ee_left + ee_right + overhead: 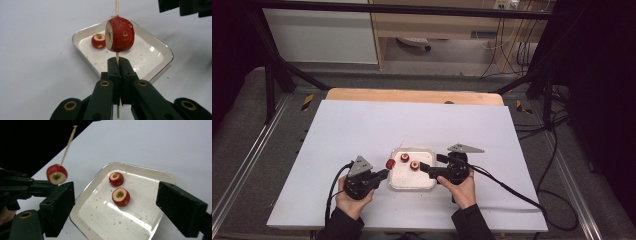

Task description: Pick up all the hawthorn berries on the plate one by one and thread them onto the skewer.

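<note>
left gripper (117, 65) jaws pressed together on a thin wooden skewer (116, 7), skewer upright, running from below the jaws up past the top edge. red cored fruit piece (120, 34) threaded on the skewer just above the jaw tips, small hole in its side. behind it a white tray (160, 45) on the white table (37, 62), crumbs inside, one more red fruit piece (98, 41) lying in the tray's far left part. black gripper parts at the top right corner

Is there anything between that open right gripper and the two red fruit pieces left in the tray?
Nothing visible. The right gripper hangs open over the tray, and both fruit pieces lie bare ahead of it.
</note>
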